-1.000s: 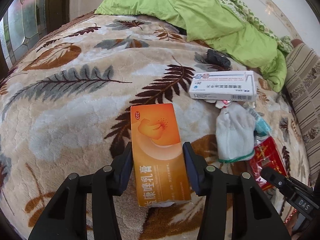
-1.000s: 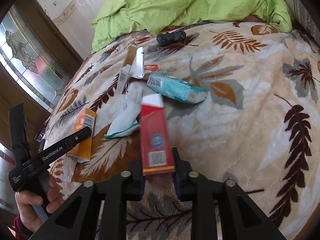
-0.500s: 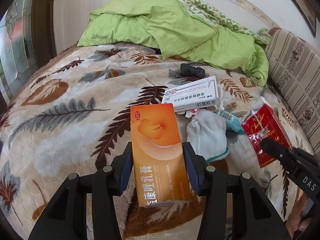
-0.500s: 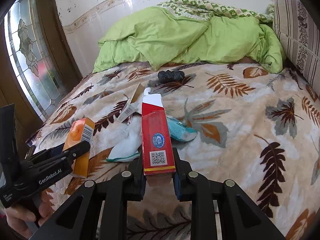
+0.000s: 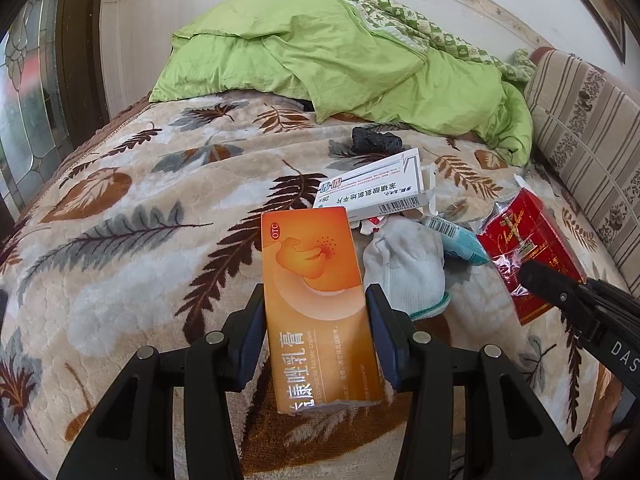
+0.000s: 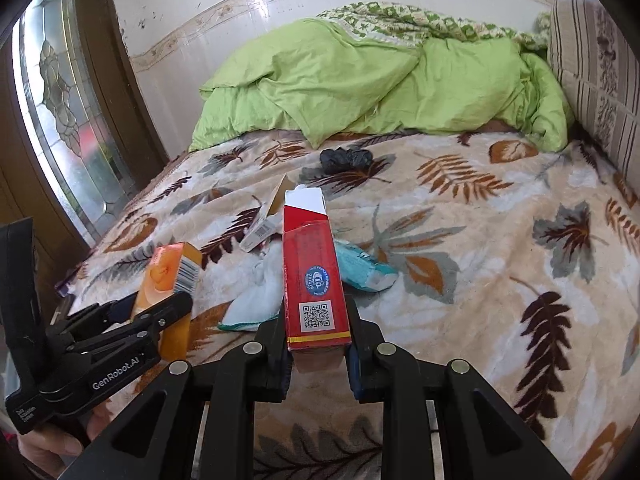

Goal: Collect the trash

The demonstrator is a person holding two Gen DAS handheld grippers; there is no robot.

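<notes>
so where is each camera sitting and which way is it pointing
Left wrist: on the left gripper, looking up the bed toward the green duvet; its jaws clamp an orange box, right gripper at the edge.
Right wrist: on the right gripper, facing the same way; its jaws clamp a red box, left gripper alongside.
Shared: white glove, black bag.

We cannot see the near end of the orange box (image 5: 318,312), which hides the blanket (image 5: 120,264) beneath it. Behind that box, the white sock (image 5: 404,268) covers the near end of the teal packet (image 5: 460,240), and the white carton (image 5: 374,192) overlaps some red-and-white scraps too small to identify. The dark lump (image 5: 376,140) further behind the box is unclear. From the right wrist, the red box (image 6: 314,276) blocks part of the sock.
</notes>
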